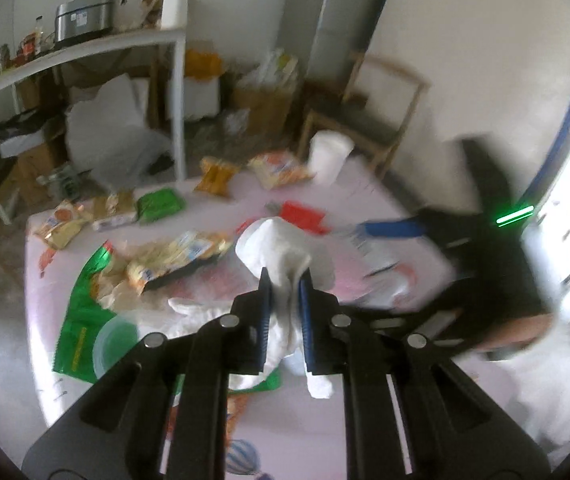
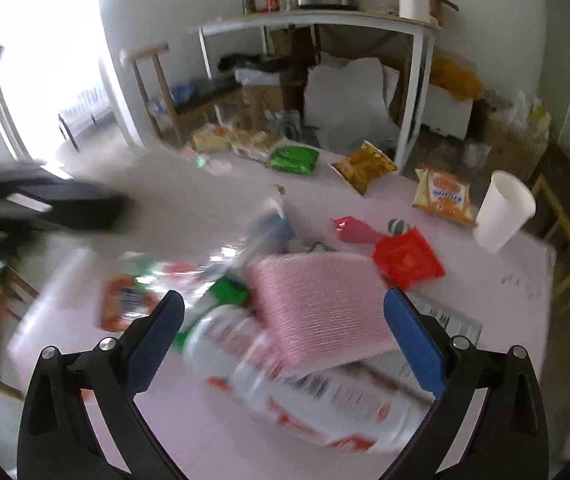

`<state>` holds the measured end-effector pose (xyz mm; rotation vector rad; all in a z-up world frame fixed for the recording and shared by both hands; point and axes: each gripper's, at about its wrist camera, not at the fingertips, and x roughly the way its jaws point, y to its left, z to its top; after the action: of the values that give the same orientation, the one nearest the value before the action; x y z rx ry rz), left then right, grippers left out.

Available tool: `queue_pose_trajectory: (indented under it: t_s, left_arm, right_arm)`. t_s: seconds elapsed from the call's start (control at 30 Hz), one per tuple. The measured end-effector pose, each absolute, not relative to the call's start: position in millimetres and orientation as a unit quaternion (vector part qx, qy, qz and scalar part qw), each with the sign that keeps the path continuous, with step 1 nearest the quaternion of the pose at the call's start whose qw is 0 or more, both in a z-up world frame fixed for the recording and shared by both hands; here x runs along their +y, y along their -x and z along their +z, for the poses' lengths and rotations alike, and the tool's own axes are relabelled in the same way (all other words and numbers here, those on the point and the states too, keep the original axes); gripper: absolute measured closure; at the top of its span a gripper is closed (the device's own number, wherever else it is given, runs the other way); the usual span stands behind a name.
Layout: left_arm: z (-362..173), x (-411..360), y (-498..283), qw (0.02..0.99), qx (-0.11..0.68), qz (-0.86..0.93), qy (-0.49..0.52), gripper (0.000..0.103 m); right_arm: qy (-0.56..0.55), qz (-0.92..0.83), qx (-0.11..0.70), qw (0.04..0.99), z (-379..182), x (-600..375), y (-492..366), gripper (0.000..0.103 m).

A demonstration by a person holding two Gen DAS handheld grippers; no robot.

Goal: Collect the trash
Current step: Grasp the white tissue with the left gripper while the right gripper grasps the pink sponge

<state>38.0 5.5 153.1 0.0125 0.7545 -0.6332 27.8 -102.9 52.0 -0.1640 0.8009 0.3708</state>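
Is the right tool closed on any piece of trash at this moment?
No, the right tool stands wide open above a pink ridged packet, its blue fingers gripping nothing.

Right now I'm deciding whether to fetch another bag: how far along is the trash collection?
Early. Nothing looks collected yet. In hand: the left gripper is shut on a white crumpled tissue. The right gripper is open over a plastic bottle. Left: snack wrappers, paper cup.
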Motion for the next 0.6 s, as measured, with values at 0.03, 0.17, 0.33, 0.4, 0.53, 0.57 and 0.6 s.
queue_pose_trajectory:
  t_s: [0.03, 0.17, 0.33, 0.4, 0.53, 0.57, 0.6]
  left_arm:
    - [159.9, 9.9, -32.3, 0.884, 0.352, -0.309, 0.004, 0.091]
    - [176.1, 21.3, -12.9, 0.893, 0.325, -0.311, 0.017, 0.091]
    - [184.1, 32.9, 4.4, 0.897, 0.306, -0.317, 0.033, 0.091]
    - [185.5, 35.9, 8.1, 0.898, 0.303, -0.318, 0.034, 0.091]
    - [181.4, 39.4, 11.5, 0.9, 0.301, -0.313, 0.035, 0.091]
    - [179.6, 39.8, 11.9, 0.9, 0.301, -0.312, 0.036, 0.091]
    - [178.8, 40.4, 12.3, 0.9, 0.302, -0.312, 0.038, 0.091]
  right_arm:
    - [0.101, 0.163, 0.395, 0.898, 45.8, -98.2, -35.0, 0.006]
    - [0.116, 0.143, 0.441, 0.879, 24.3, -93.1, -59.4, 0.008]
    - [0.108, 0.145, 0.463, 0.868, 12.3, -96.6, -67.6, 0.01]
    - [0.108, 0.135, 0.458, 0.872, 14.6, -96.5, -66.1, 0.02]
    - [0.1, 0.135, 0.449, 0.878, 19.0, -98.4, -60.4, 0.03]
    - [0.105, 0.132, 0.443, 0.88, 21.4, -97.1, -58.2, 0.035]
    - [0.108, 0.132, 0.441, 0.881, 22.3, -95.6, -56.2, 0.037]
